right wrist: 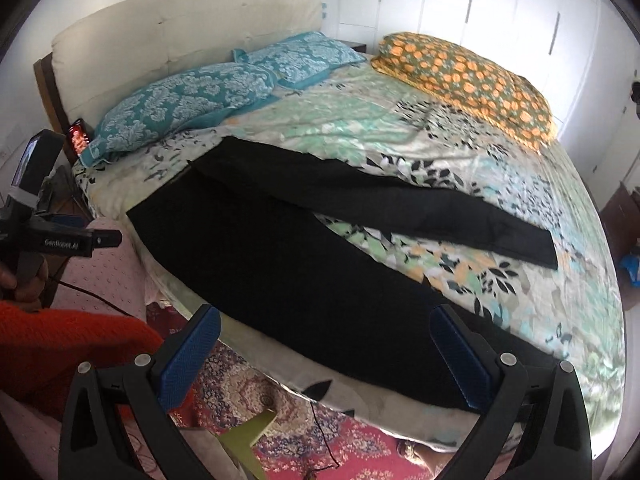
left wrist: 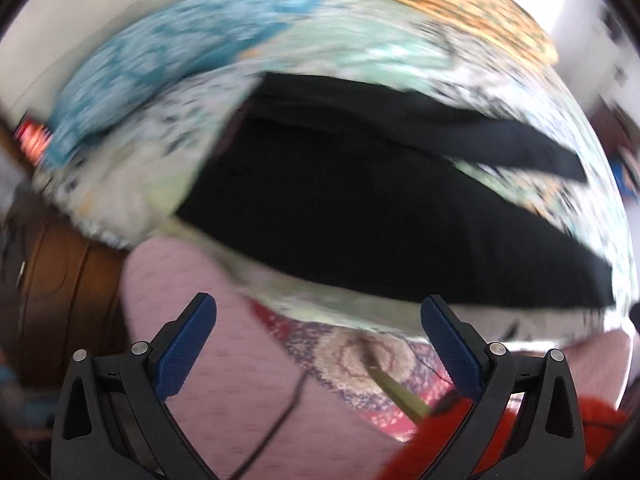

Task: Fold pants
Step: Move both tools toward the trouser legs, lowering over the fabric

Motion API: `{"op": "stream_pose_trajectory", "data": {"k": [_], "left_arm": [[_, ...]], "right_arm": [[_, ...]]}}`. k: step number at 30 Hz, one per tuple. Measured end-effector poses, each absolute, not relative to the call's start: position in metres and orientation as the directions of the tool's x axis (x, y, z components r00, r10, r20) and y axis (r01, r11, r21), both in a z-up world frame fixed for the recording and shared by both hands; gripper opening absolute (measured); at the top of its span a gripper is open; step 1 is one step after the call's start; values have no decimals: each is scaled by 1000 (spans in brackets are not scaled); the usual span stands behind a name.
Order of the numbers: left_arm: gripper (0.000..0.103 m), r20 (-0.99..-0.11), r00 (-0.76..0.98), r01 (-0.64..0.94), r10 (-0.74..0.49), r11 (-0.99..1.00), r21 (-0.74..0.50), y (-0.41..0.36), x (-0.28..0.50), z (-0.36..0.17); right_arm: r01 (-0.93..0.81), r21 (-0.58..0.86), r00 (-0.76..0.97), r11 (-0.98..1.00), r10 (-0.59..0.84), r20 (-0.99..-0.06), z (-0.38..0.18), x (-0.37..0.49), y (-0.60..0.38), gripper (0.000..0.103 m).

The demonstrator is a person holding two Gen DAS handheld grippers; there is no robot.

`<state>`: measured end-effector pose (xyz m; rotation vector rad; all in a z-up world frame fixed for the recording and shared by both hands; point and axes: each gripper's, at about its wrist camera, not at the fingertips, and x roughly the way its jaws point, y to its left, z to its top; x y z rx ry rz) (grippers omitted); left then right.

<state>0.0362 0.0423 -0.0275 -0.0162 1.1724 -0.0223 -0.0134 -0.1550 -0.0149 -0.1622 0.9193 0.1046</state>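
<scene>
- One pair of black pants (right wrist: 304, 256) lies flat on the bed, in the middle of the right wrist frame. The two legs are spread apart: one runs to the right toward the middle right of the frame, the other comes down to the lower right, along the near edge of the bed.
- Three pillows lie on the bed: two teal pillows (right wrist: 188, 100) at the upper left, and one orange flowered pillow (right wrist: 468, 76) at the upper right.
- One floral bedsheet (right wrist: 540, 280) covers the mattress. Much of it is free to the right of the pants and above them.
- The near edge of the bed crosses the lower part of the frame; below it is a red patterned rug (right wrist: 352, 440).
- The left gripper (left wrist: 318, 320) has its jaws wide apart and holds nothing. It is over the bed edge, near the pants (left wrist: 360, 208). This view is blurred.
- The right gripper (right wrist: 324, 334) is also spread wide and empty, in front of the near pant leg.
- An orange sleeve (right wrist: 60, 340) shows at the lower left.
</scene>
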Motion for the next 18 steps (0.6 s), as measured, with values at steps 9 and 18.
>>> {"op": "stream_pose_trajectory", "data": {"k": [9,18], "left_arm": [[102,-878,451,267,-164,963,-42,-52,73,7],[102,-851,507,300,-139,954,22,-92,128,10]], "right_arm": [[-42,-47,617,998,-11,-787,-5,-5,-195,103],[-55,9,629,998,42,-777,-5,41,-257,103]]}}
